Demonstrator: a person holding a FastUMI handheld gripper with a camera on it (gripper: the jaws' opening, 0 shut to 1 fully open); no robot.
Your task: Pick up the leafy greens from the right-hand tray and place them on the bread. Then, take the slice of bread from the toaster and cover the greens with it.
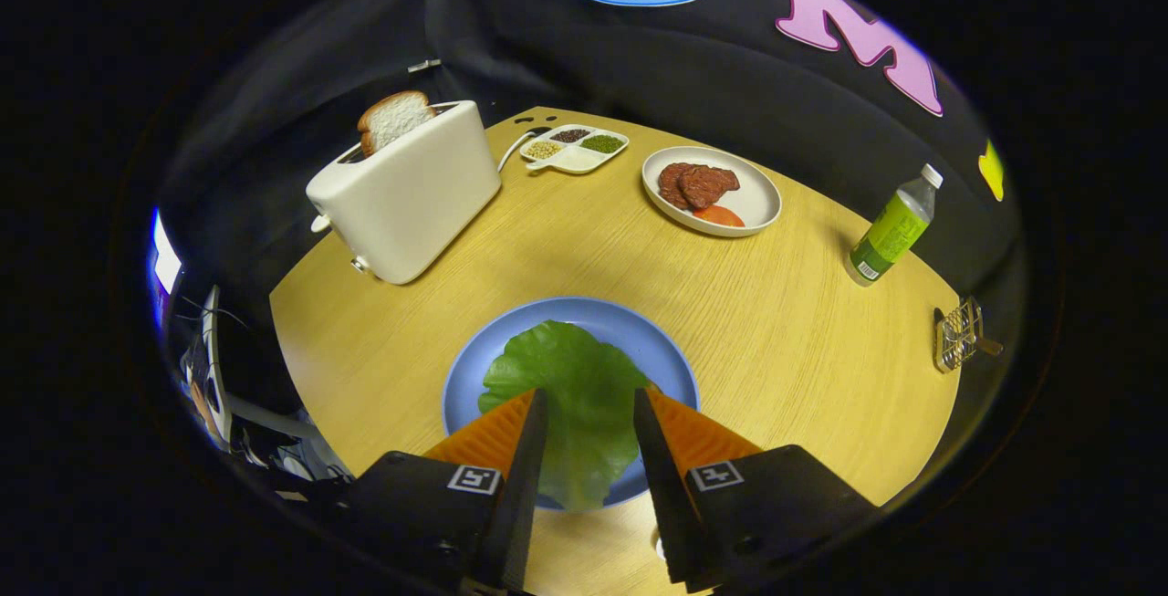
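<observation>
Green leaf of leafy greens (575,386) is lying on the blue plate (657,340), right between the fingers of the hand-held gripper (590,400), which are spread apart and not pinching anything. Further ahead and off to the left there's a white toaster (411,199) on the table (776,304) with a slice of bread (394,119) poking out the top.

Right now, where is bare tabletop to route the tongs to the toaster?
The tongs stand open over the lettuce leaf on the blue plate. Bare wood lies between that plate and the toaster, and wider between the blue plate, the white meat plate and the green bottle. It is crowded behind the toaster, by the divided dish.
</observation>
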